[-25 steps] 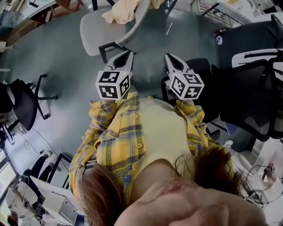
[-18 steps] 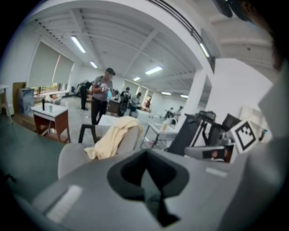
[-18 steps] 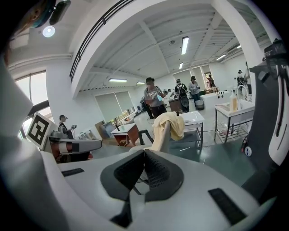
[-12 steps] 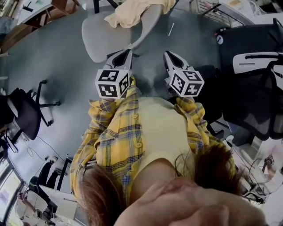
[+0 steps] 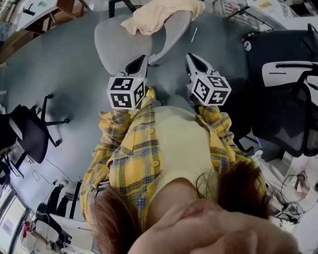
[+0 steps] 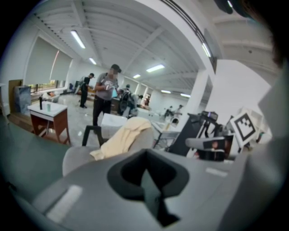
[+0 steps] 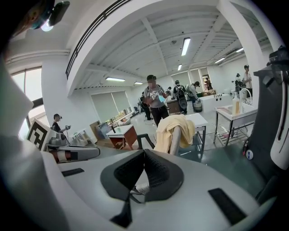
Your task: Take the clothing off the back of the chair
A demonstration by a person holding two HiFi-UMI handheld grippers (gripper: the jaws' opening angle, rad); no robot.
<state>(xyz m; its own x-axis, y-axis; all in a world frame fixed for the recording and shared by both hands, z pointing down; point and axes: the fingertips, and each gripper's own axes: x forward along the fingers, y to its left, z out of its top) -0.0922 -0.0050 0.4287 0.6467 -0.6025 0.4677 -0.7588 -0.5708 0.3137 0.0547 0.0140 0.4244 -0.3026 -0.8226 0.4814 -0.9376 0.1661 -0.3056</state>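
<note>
A cream-yellow garment (image 5: 159, 15) hangs over the back of a grey chair (image 5: 117, 42) at the top of the head view. My left gripper (image 5: 141, 59) and right gripper (image 5: 192, 56) are held out side by side in front of my chest. Both stop short of the chair and touch nothing. In the left gripper view the garment (image 6: 121, 137) lies ahead above the shut left gripper (image 6: 146, 155). The right gripper view has the garment (image 7: 174, 130) draped on the chair back (image 7: 175, 140), beyond the shut, empty right gripper (image 7: 144, 154).
A black office chair (image 5: 283, 99) stands close at the right and another black chair (image 5: 27, 129) at the left. A small white stick (image 5: 193, 34) lies on the grey floor. Behind the grey chair are a person (image 7: 156, 101) and a white table (image 7: 201, 119).
Both grippers have moved forward toward the grey chair. The chair and garment now sit lower and nearer in the head view. The jaws stay shut.
</note>
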